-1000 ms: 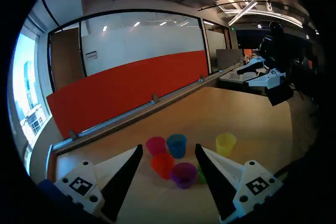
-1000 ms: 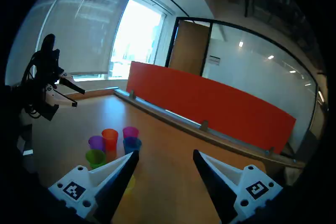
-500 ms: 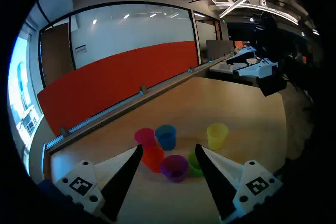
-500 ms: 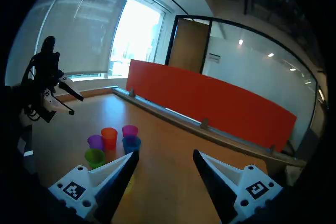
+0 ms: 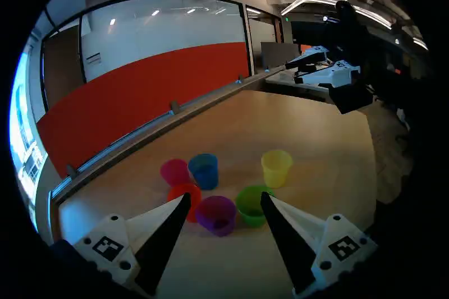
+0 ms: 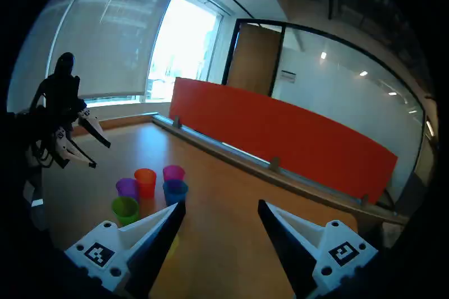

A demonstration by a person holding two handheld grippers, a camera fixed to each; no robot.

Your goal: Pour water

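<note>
Several coloured plastic cups stand in a cluster on the wooden table [image 5: 320,130]: pink [image 5: 175,171], blue [image 5: 204,170], yellow [image 5: 276,168], green [image 5: 252,205], purple [image 5: 216,215], and orange [image 5: 185,193] partly behind a finger. My left gripper [image 5: 224,195] hangs open just short of the purple and green cups, holding nothing. My right gripper [image 6: 220,203] is open and empty above the table, with the blue cup [image 6: 175,191], pink cup [image 6: 173,174], orange cup [image 6: 145,181], purple cup [image 6: 127,188] and green cup [image 6: 124,209] ahead to its left. The yellow cup [image 6: 173,243] peeks from behind its left finger.
An orange partition [image 6: 280,130] with a metal rail [image 6: 247,160] runs along the table's far edge. Behind it are a glass wall, a wooden door [image 6: 255,63] and a bright window [image 6: 179,52]. The other gripper shows far off in each view: the right gripper [image 5: 322,72], the left gripper [image 6: 78,136].
My left gripper has tipped its fingers down toward the cups, so the green cup has come into view between them. The right gripper has barely moved.
</note>
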